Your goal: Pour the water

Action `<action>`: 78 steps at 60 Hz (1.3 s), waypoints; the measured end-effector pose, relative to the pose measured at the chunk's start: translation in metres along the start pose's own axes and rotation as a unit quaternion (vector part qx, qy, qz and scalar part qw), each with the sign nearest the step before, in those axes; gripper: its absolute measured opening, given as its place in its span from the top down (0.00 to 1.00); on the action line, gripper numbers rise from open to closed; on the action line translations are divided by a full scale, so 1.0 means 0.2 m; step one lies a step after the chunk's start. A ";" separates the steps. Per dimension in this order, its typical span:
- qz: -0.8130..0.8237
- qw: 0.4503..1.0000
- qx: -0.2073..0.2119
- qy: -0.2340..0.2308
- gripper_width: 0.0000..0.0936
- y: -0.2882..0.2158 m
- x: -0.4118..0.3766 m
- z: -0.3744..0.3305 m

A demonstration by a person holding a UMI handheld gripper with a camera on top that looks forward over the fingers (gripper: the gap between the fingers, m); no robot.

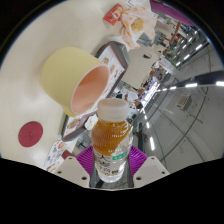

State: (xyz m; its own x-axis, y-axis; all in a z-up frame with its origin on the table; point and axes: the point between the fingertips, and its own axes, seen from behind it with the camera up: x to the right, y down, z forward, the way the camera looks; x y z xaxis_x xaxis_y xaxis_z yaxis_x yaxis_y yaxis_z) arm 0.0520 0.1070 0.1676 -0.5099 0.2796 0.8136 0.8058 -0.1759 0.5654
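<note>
Firmly between pads [87,157]: bottle [112,135]

A white table [25,95] carries a round dark-red disc [31,134] near one edge. Printed paper leaflets [105,62] lie along another edge.

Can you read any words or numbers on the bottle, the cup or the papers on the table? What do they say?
Nothing here can be read for sure.
Bottle, held in the gripper: its green and white label has print, too small to read.
Yellow cup: no words visible.
Papers on the table: pictures and print, too blurred to read.
Red round sticker: no readable text.
</note>
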 end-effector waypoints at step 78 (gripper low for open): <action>0.836 0.501 0.029 -0.224 0.32 0.04 -0.67 -0.20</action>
State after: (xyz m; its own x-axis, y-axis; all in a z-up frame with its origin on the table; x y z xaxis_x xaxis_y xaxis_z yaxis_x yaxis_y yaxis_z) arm 0.1142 0.0299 0.0684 0.9993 -0.0274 0.0252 0.0084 -0.4931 -0.8699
